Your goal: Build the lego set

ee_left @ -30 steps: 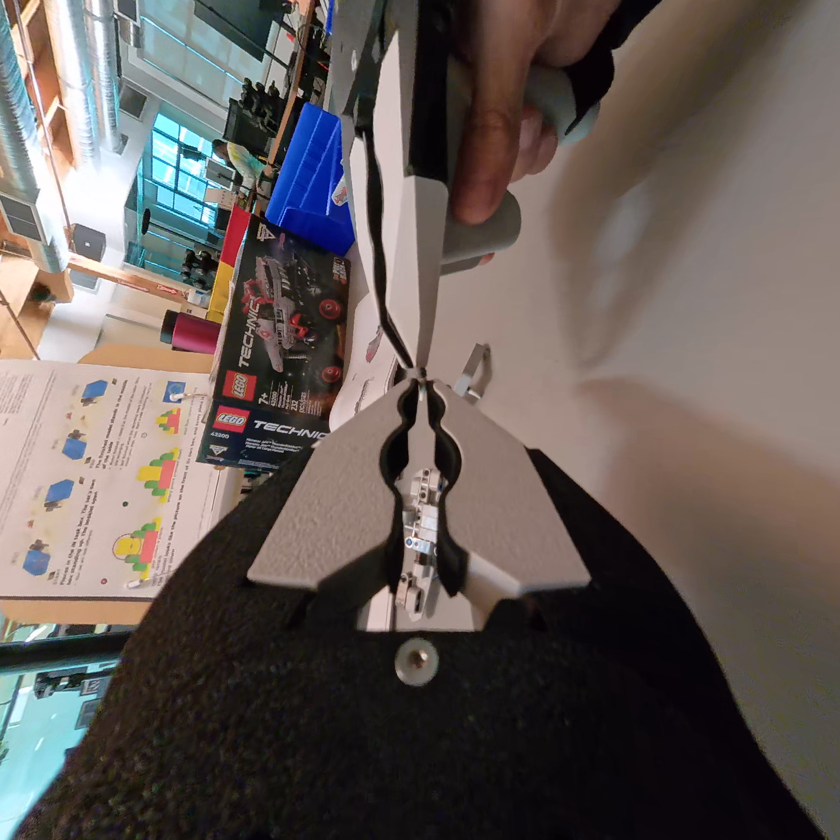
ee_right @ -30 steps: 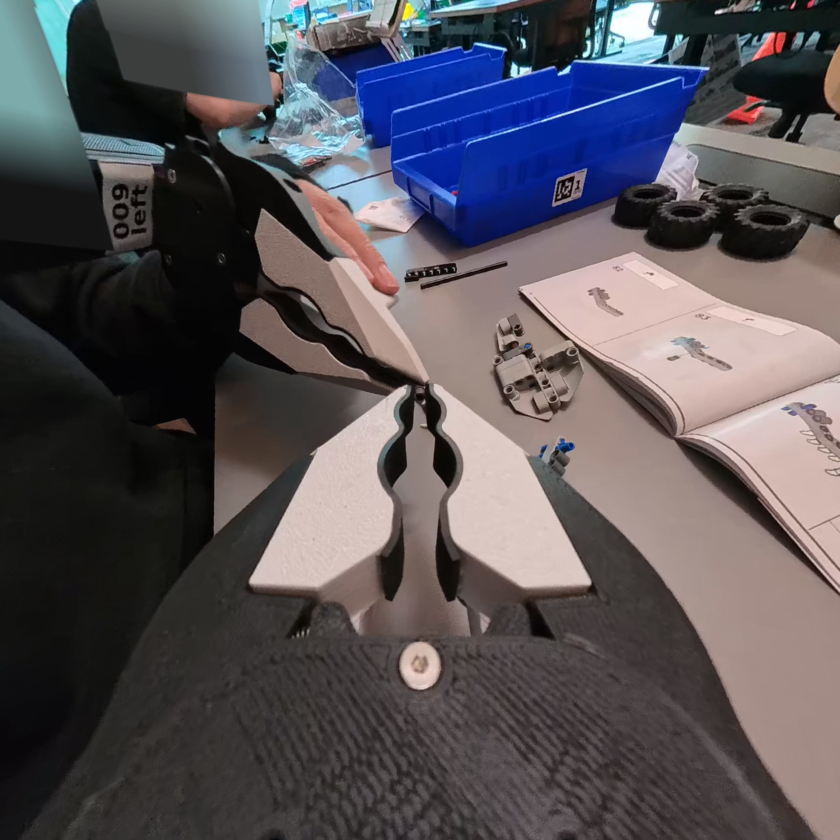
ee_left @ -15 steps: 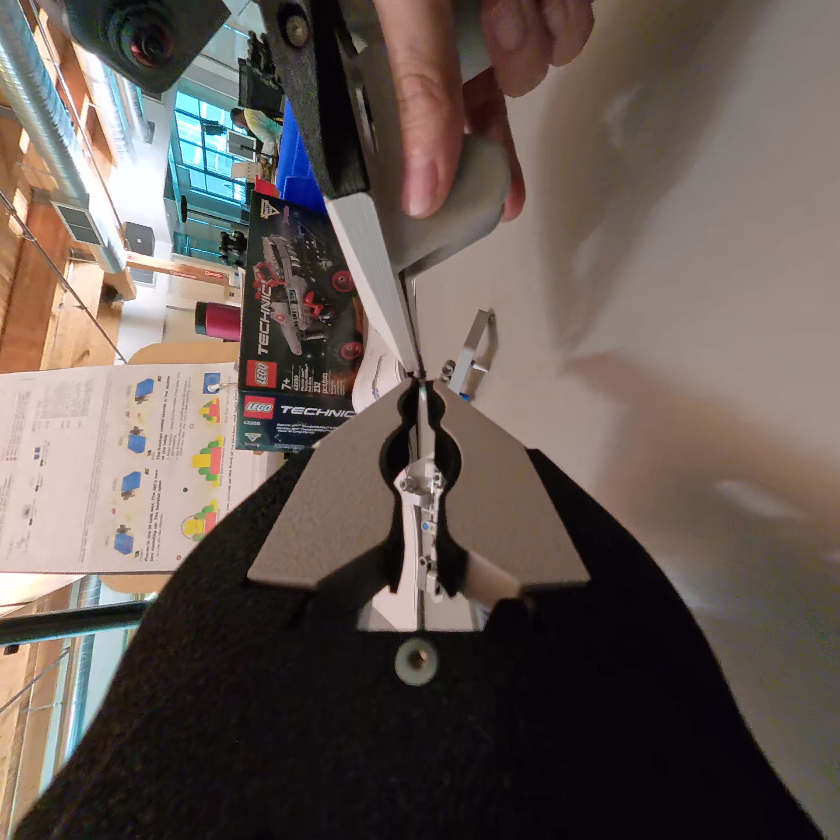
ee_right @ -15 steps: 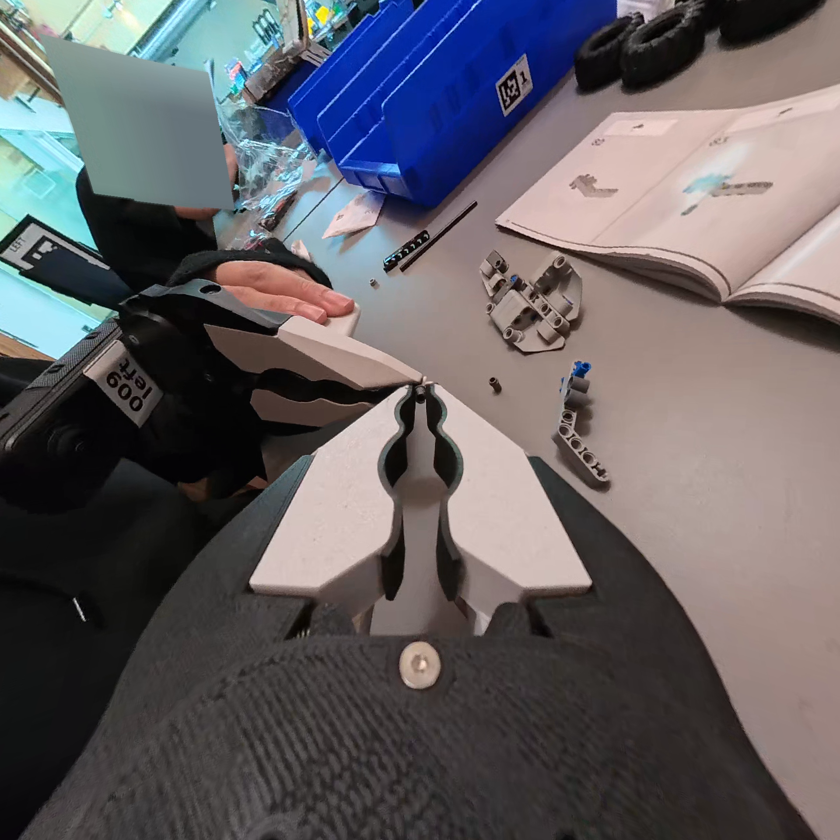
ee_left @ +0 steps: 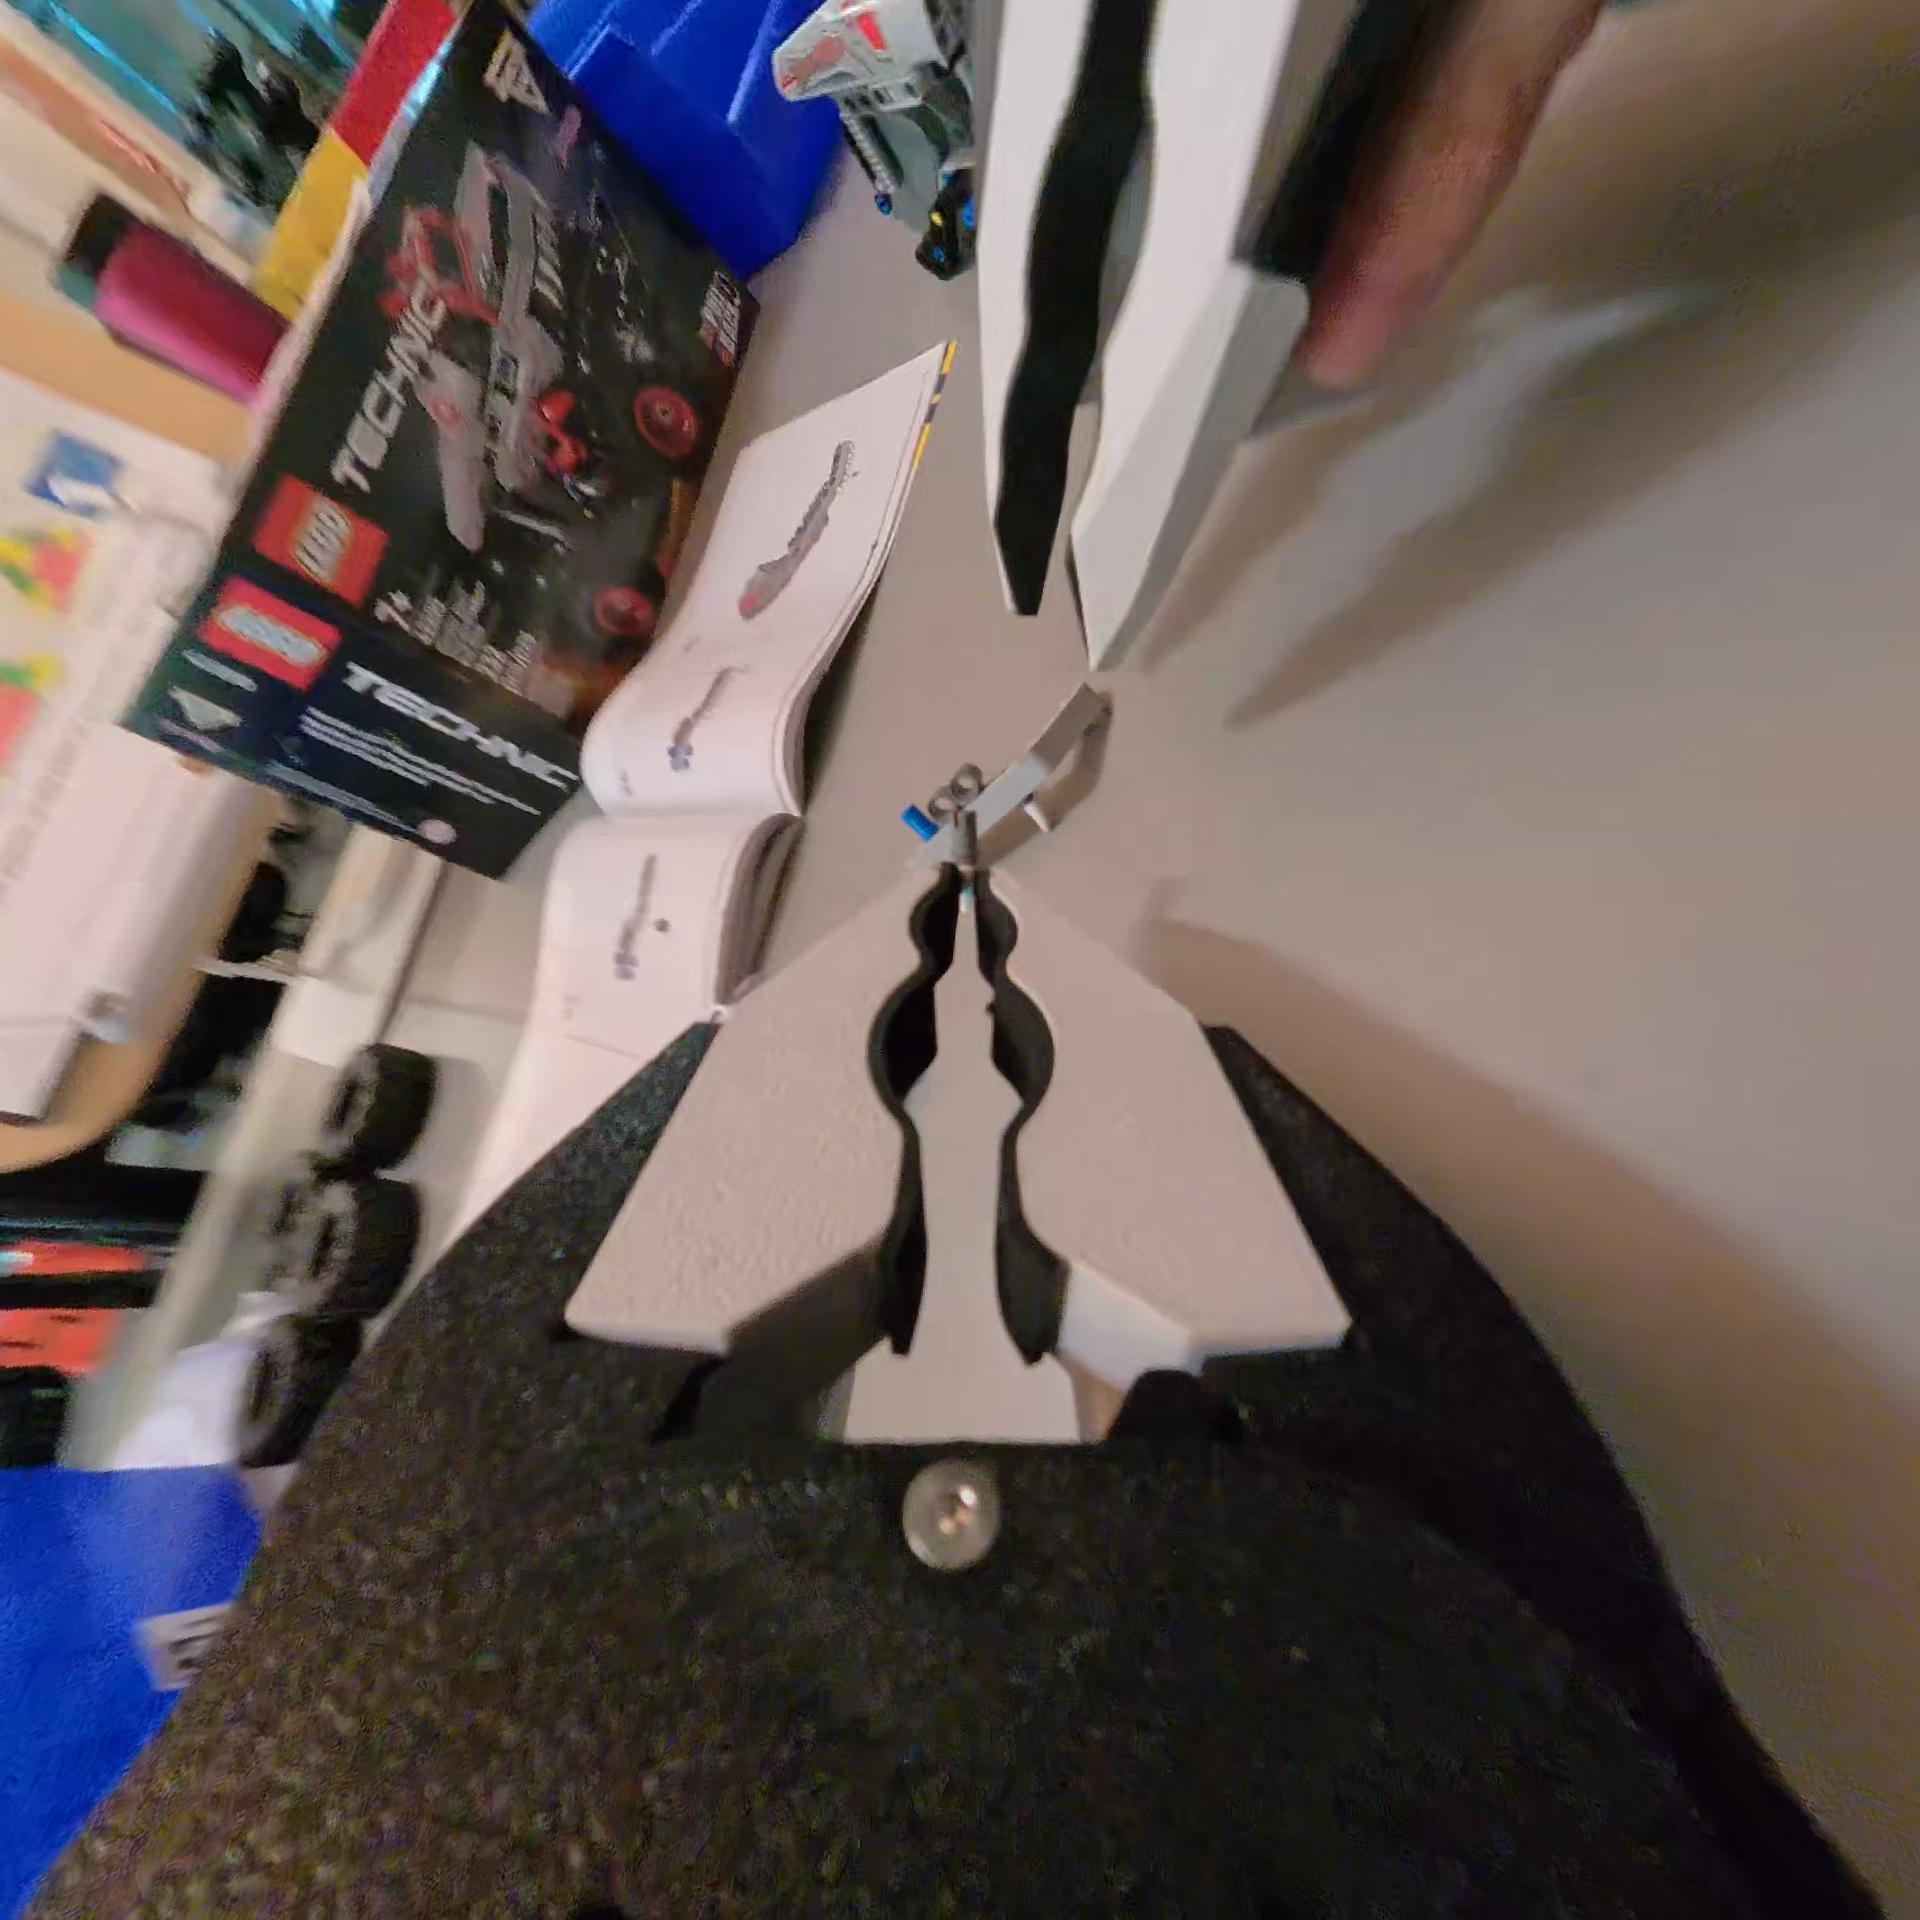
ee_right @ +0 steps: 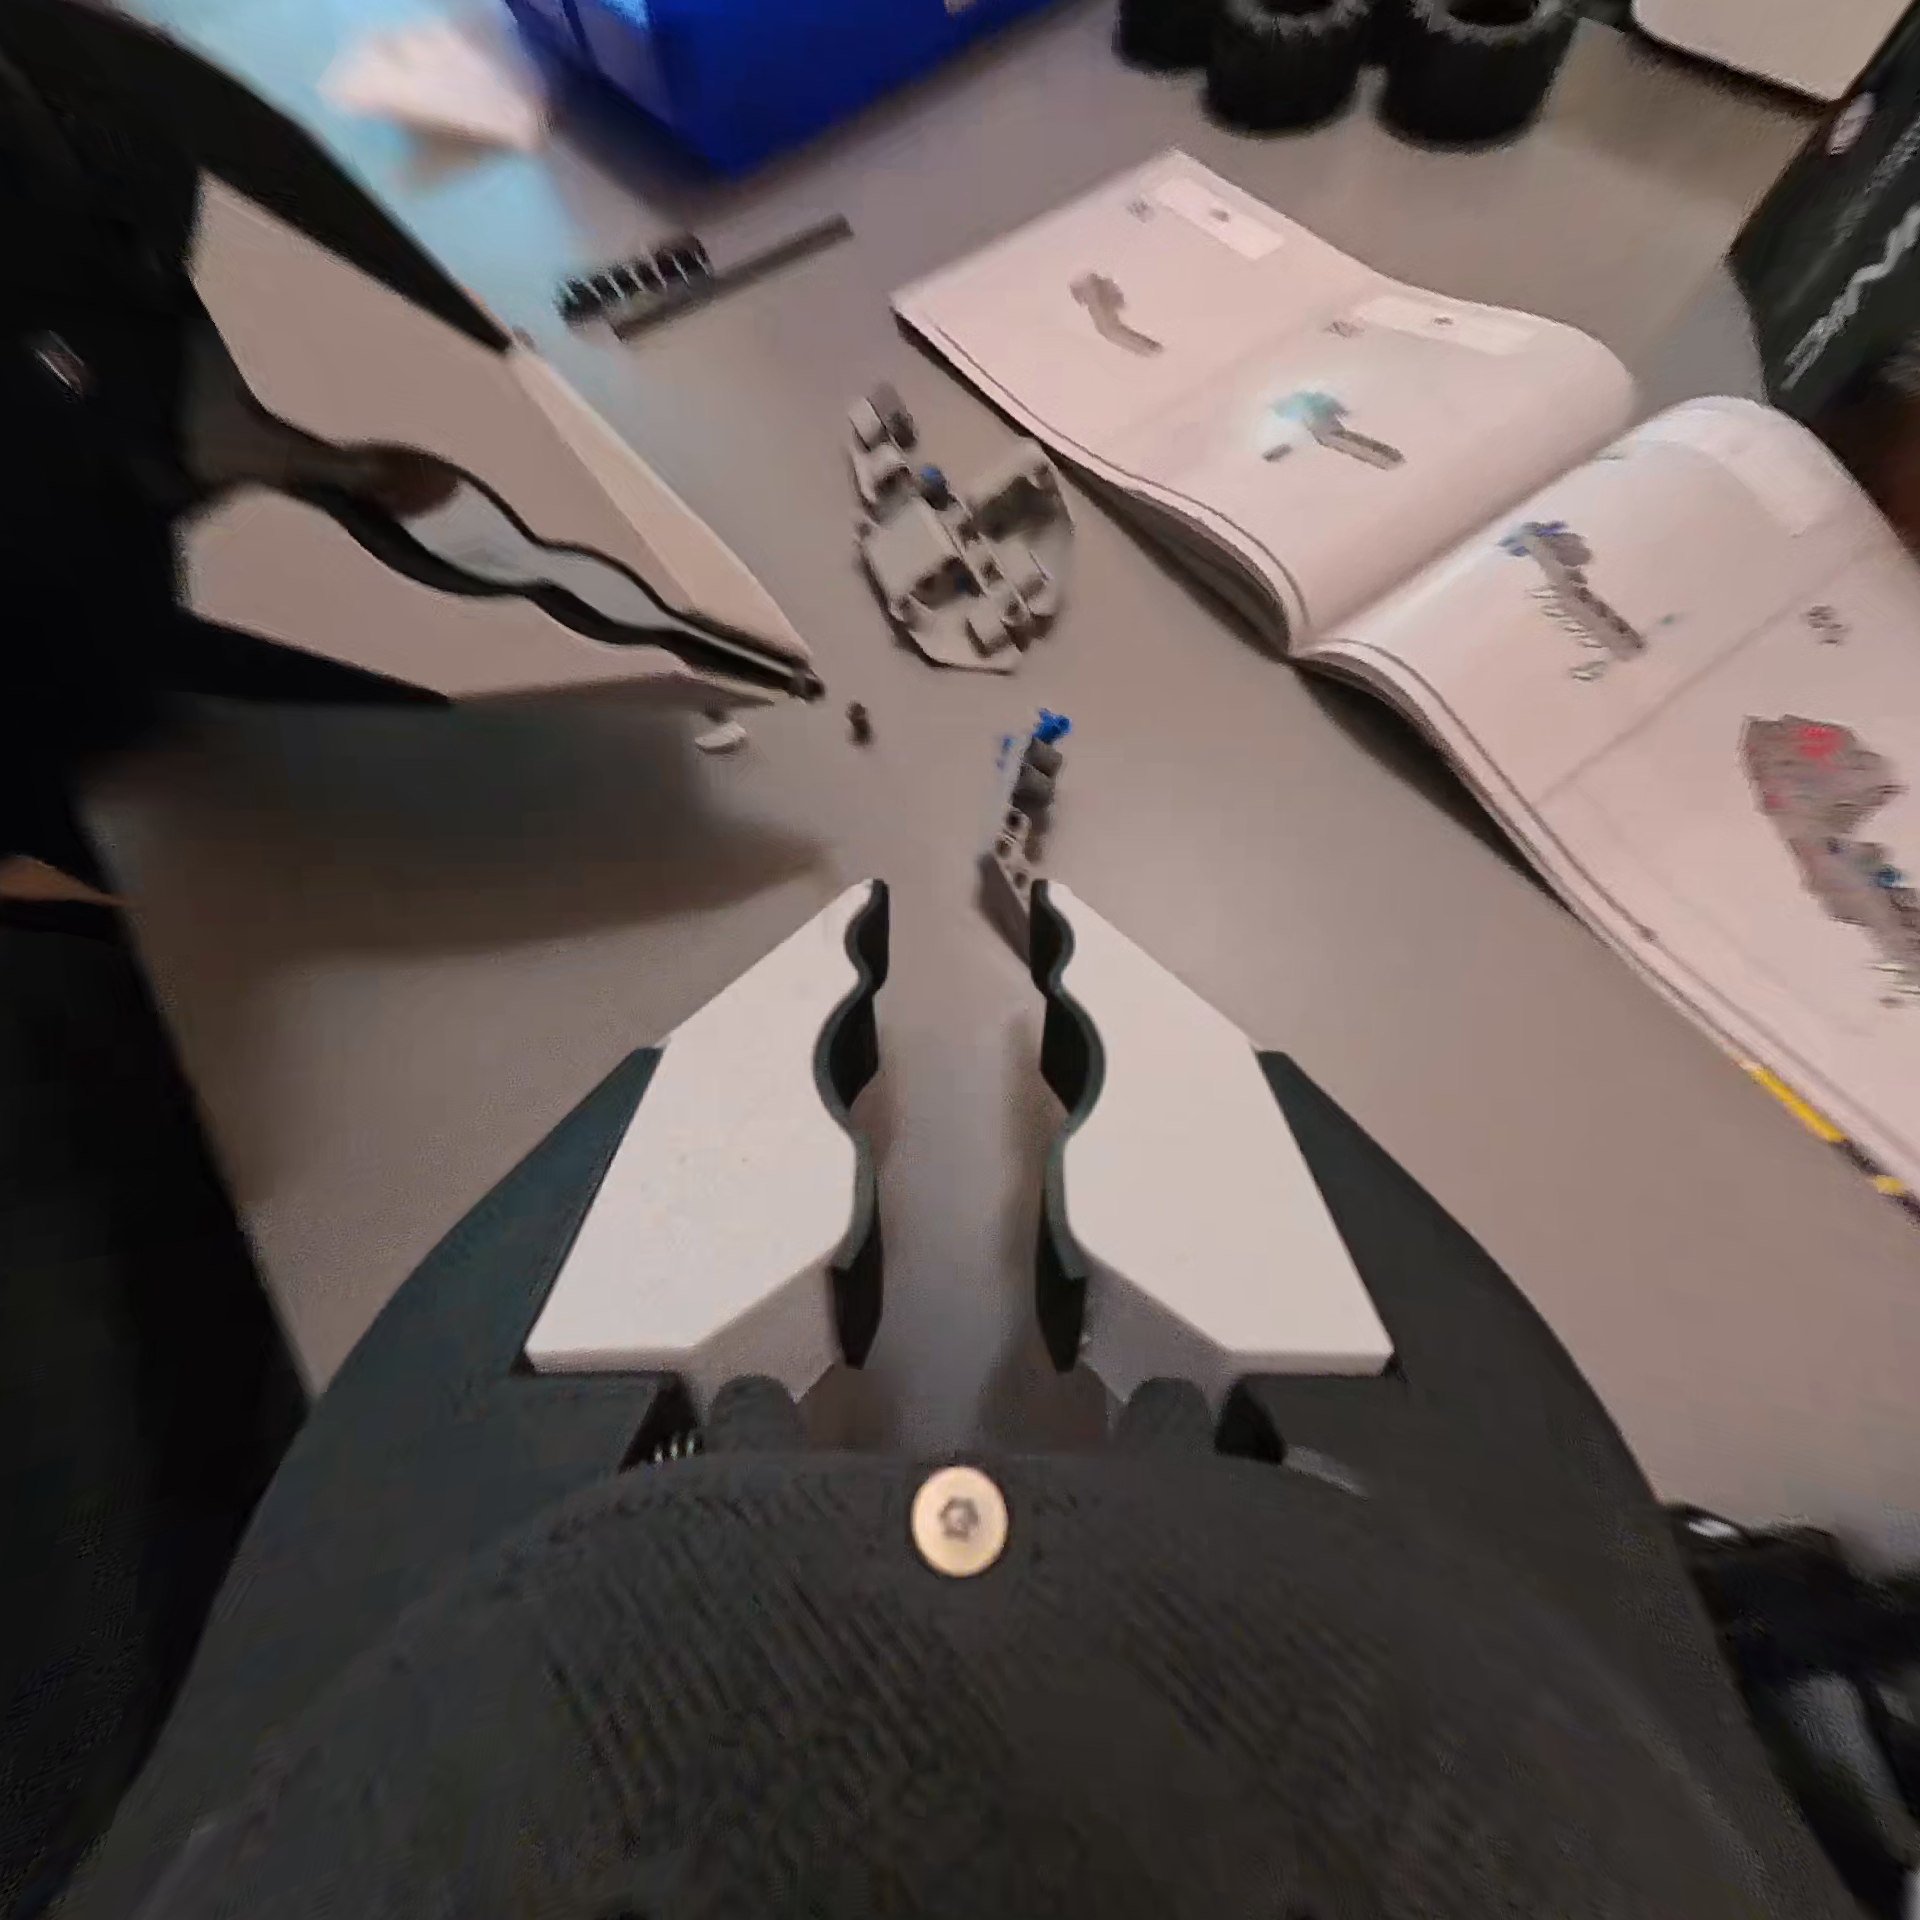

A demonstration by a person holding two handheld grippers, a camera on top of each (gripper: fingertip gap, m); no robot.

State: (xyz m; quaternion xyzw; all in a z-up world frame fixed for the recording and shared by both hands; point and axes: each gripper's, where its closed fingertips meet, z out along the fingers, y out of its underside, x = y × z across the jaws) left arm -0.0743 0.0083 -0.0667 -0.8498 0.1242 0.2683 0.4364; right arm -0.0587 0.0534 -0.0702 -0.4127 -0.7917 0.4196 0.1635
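Note:
My left gripper (ee_left: 961,883) is shut, and a small dark pin (ee_left: 961,831) seems pinched at its tips. In the right wrist view the left gripper (ee_right: 805,681) hovers low over the grey table (ee_right: 1195,1039). My right gripper (ee_right: 961,894) is open and empty. It also shows at the top of the left wrist view (ee_left: 1055,623). Its right fingertip is beside the near end of a bent grey beam with a blue pin (ee_right: 1029,790), also seen in the left wrist view (ee_left: 1039,769). A grey part-built assembly (ee_right: 956,540) lies farther back.
An open instruction booklet (ee_right: 1455,468) lies to the right, with the set's box (ee_left: 447,468) behind it. Black tyres (ee_right: 1351,52) and a blue bin (ee_right: 748,62) stand at the back. A black beam and axle (ee_right: 665,275) and two tiny loose parts (ee_right: 857,719) lie nearby. One gripper's finger ends stand about 6 centimetres off the other's.
The two grippers met tip to tip before. My right gripper has opened and drawn back and down toward the bent beam. The left gripper stays shut and has swung toward the table.

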